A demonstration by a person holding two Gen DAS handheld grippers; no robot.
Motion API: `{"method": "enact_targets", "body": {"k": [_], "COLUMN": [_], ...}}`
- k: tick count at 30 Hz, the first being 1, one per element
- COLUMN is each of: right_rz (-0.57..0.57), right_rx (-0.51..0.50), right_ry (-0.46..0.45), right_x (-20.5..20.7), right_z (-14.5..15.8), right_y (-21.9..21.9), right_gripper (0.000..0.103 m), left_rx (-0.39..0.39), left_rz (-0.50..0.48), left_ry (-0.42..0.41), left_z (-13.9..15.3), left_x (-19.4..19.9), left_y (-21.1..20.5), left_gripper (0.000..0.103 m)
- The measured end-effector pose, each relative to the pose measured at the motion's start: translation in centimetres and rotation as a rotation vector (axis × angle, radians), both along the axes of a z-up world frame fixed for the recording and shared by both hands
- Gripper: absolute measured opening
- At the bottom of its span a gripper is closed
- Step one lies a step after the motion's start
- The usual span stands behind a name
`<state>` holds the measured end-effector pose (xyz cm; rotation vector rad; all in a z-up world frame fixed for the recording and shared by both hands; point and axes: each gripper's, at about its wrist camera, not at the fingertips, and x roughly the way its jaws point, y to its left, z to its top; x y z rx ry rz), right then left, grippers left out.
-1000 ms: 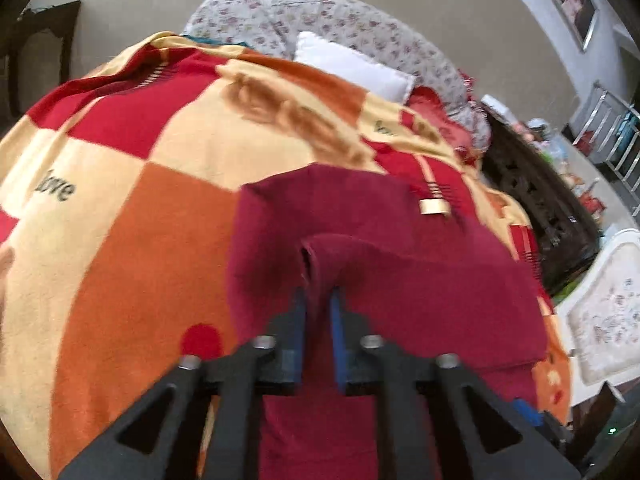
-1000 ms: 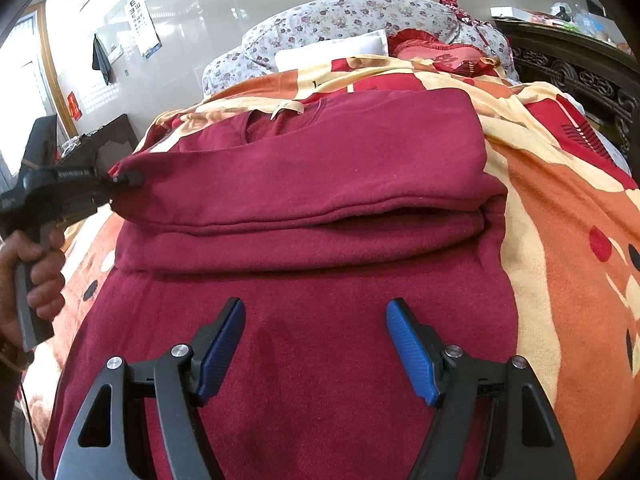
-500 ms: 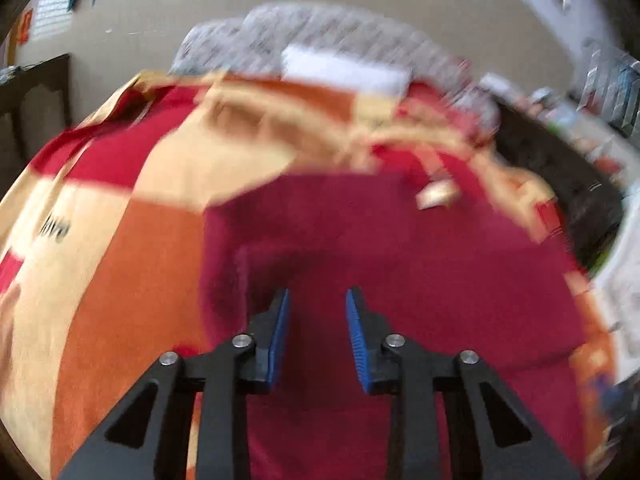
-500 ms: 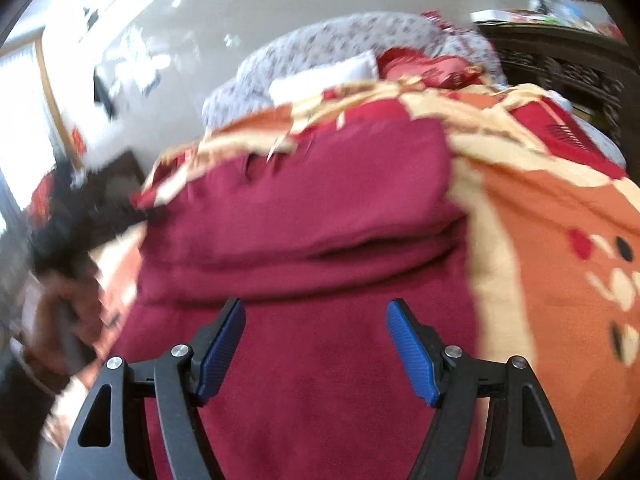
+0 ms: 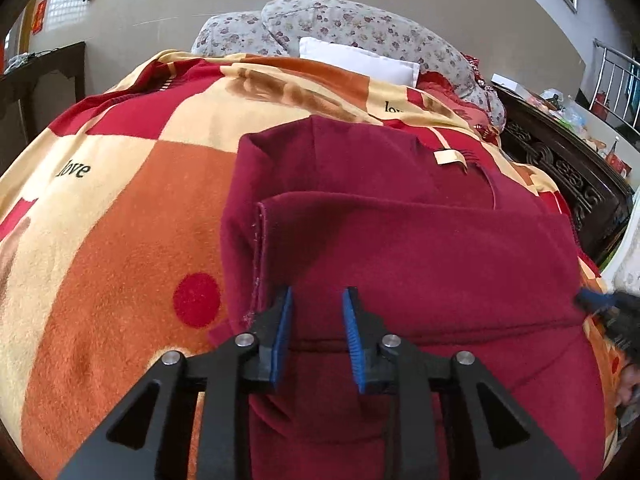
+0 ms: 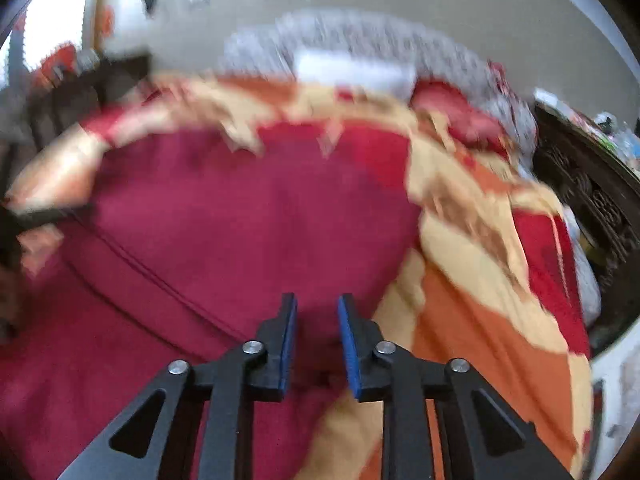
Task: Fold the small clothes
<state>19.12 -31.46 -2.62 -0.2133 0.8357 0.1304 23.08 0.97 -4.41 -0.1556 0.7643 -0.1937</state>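
Note:
A dark red sweater (image 5: 400,240) lies partly folded on a checked blanket (image 5: 120,220), a beige neck label (image 5: 450,157) showing at its far end. My left gripper (image 5: 317,300) hovers over the folded layer's near left corner, jaws a little apart and empty. In the blurred right wrist view the sweater (image 6: 240,220) fills the left and middle. My right gripper (image 6: 316,304) sits at its right edge, jaws narrowed with red cloth between them; whether they grip is unclear. The right gripper also shows in the left wrist view (image 5: 608,304).
Floral pillows (image 5: 352,24) and a white pillow (image 5: 356,58) lie at the head of the bed. A dark carved wooden headboard or frame (image 5: 568,168) runs along the right side. A dark cabinet (image 5: 40,80) stands at the left.
My left gripper let go of the folded sweater edge and opened slightly. My right gripper swung toward the sweater's right edge and its jaws narrowed from wide open.

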Motion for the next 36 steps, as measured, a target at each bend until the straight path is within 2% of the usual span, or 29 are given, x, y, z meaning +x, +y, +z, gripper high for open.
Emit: {"method": "enact_targets", "body": {"k": [2, 5, 6, 7, 9, 10, 12, 13, 15, 16, 20, 22, 23, 24, 26, 29, 31, 32, 33, 35, 36], "right_rz": [0.016, -0.018, -0.041, -0.071, -0.133, -0.131, -0.139, -0.135, -0.105, -0.094, -0.099, -0.109, -0.117, -0.116, -0.131, -0.148, -0.145, -0.147, -0.144, -0.140, -0.132], "right_rx": [0.051, 0.102, 0.117, 0.143, 0.240, 0.243, 0.193, 0.188, 0.212, 0.185, 0.116, 0.111, 0.072, 0.044, 0.076, 0.144, 0.096, 0.069, 0.072, 0.130, 0.151], "right_ry": [-0.068, -0.060, -0.030, 0.022, 0.122, 0.089, -0.062, -0.119, -0.163, -0.178, -0.154, -0.043, -0.010, -0.020, -0.038, 0.047, 0.096, 0.081, 0.029, -0.085, -0.094], "right_x": [-1.2, -1.4, -1.1, -0.6, 0.6, 0.5, -0.2, -0.1, 0.8, 1.7, 5.5, 8.0, 8.6, 8.5, 8.1, 8.6, 9.0, 8.7, 7.7, 5.8, 5.3], "right_z": [-0.8, -0.9, -1.0, -1.2, -0.7, 0.6, 3.6, 5.1, 6.6, 7.0, 5.8, 3.1, 1.8, 1.0, 0.5, 0.8, 2.0, 3.1, 4.5, 6.9, 7.3], "right_y": [-1.0, -1.8, -2.2, -2.5, -4.0, -4.2, -3.9, -3.5, -2.8, -2.0, -0.1, 0.1, 0.2, 0.3, -0.2, -1.2, -0.5, 0.1, 1.0, 2.7, 3.5], "right_gripper": [0.021, 0.026, 0.039, 0.062, 0.071, 0.059, 0.049, 0.049, 0.049, 0.049, 0.048, 0.047, 0.045, 0.046, 0.050, 0.057, 0.060, 0.060, 0.060, 0.064, 0.075], "left_rx": [0.013, 0.023, 0.023, 0.024, 0.032, 0.036, 0.048, 0.052, 0.061, 0.061, 0.030, 0.016, 0.008, 0.004, -0.004, -0.013, -0.020, -0.027, -0.033, -0.045, -0.050], "left_rz": [-0.002, -0.013, -0.019, -0.026, -0.029, -0.029, -0.022, -0.020, -0.018, -0.018, -0.020, -0.021, -0.022, -0.022, -0.022, -0.022, -0.022, -0.023, -0.025, -0.032, -0.031], "left_ry": [-0.004, -0.006, -0.008, -0.009, -0.010, -0.013, -0.017, -0.017, -0.019, -0.020, -0.018, -0.018, -0.019, -0.018, -0.017, -0.017, -0.016, -0.016, -0.018, -0.026, -0.033], "left_z": [0.1, 0.1, 0.2, 0.2, 0.2, 0.2, 0.2, 0.1, 0.2, 0.2, 0.2, 0.1, 0.1, 0.1, 0.1, 0.1, 0.1, 0.0, 0.1, 0.2, 0.3], "left_x": [-0.1, -0.1, -0.1, -0.1, -0.1, -0.1, -0.1, -0.1, 0.0, 0.0, 0.0, 0.1, 0.1, 0.1, 0.3, 0.3, 0.4, 0.4, 0.4, 0.2, 0.1], "left_y": [-0.3, -0.6, -0.6, -0.7, -0.9, -1.0, -1.2, -1.2, -1.3, -1.3, -1.0, -0.8, -0.8, -0.7, -0.6, -0.4, -0.2, -0.1, -0.1, 0.0, 0.1], "left_gripper": [0.027, 0.034, 0.036, 0.039, 0.040, 0.041, 0.041, 0.041, 0.042, 0.042, 0.042, 0.042, 0.042, 0.042, 0.042, 0.042, 0.042, 0.042, 0.043, 0.045, 0.045]}}
